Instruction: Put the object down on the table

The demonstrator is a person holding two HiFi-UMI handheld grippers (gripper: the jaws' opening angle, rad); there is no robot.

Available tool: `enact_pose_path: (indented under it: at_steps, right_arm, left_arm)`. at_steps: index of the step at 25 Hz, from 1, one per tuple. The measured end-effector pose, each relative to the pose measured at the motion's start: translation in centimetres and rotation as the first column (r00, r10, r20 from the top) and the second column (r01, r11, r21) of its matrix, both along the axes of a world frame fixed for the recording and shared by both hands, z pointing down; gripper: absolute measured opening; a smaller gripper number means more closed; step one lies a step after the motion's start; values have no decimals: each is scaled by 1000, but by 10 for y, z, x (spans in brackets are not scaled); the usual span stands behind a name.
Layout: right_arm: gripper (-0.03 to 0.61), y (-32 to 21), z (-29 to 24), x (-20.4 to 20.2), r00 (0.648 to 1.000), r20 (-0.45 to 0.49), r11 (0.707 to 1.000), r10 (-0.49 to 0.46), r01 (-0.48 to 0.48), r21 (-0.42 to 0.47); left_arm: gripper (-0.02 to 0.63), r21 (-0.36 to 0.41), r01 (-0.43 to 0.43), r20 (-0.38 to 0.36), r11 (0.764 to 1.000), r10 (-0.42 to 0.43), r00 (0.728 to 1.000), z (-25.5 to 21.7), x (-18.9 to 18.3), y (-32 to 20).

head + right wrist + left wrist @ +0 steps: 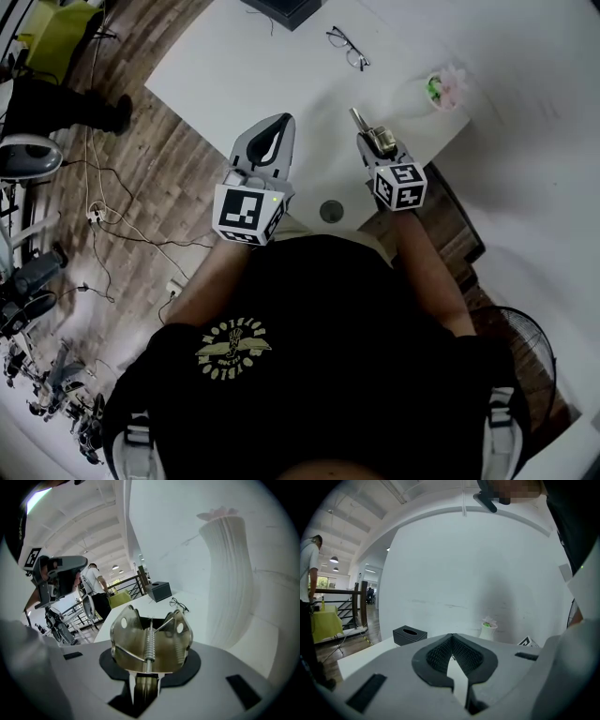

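Now your right gripper is clamped on the brass-coloured metal spring clip, over the white table's near edge. Your left gripper hangs just left of it; its jaws are pressed together.

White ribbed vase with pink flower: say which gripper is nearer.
Right. The right gripper, holding a silvery metal spring clip, sits lower-left of the vase in the head view; the left gripper is farther left.

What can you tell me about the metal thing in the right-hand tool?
It is a shiny, brass-coloured metal spring clip. Two curved wings, each with a round hole, flare out either side of a coiled spring on a central pin. The right gripper pinches its narrow end, over the white table near its front edge. Contact with the table cannot be told.
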State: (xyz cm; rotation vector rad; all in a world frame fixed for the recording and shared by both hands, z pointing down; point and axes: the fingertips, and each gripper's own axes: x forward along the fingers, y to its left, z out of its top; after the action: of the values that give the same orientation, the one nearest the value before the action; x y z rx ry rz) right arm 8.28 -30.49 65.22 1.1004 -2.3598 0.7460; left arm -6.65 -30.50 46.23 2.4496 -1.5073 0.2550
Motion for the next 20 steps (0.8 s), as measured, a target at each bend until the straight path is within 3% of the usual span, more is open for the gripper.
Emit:
enact_pose_path:
  at_steps: [20]
  right_arm:
    - [110, 10, 80, 5, 997, -73, 984, -1, -12, -178]
  left_arm:
    - [6, -16, -1, 8, 1000, 1, 1000, 6, -2, 1]
